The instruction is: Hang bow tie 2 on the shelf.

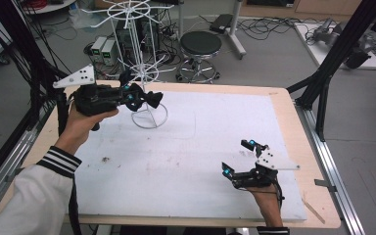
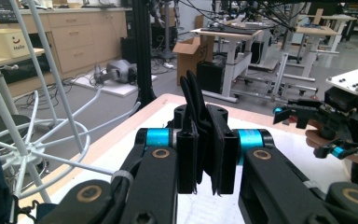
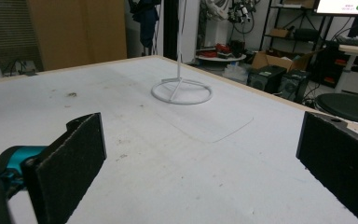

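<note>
- Step in hand, as I judge it: hanging a small dark item on the white wire display rack (image 1: 139, 63), which stands near the far-left corner of the surface (image 1: 284, 117).
- Left tool (image 1: 152, 98): jaws pressed together on a thin black flexible strap-like piece (image 2: 193, 100), which pokes up between the pads. It is held raised just beside the rack's lower ring of hooks; exact identity of the piece cannot be told.
- Right tool (image 1: 237, 157): jaws spread wide, nothing between them, low over the near-right part of the surface.
- Next move likely calls for lining up the piece with one hook arm and slipping it on before letting go; thin wire leaves little margin.
- Materials: rack is thin white-coated wire with a ring base (image 3: 182, 91) and radiating hooks. The surface is a matt white sheet, scuffed, with a pale wooden border. Pads are black with a foam-like grain.
</note>
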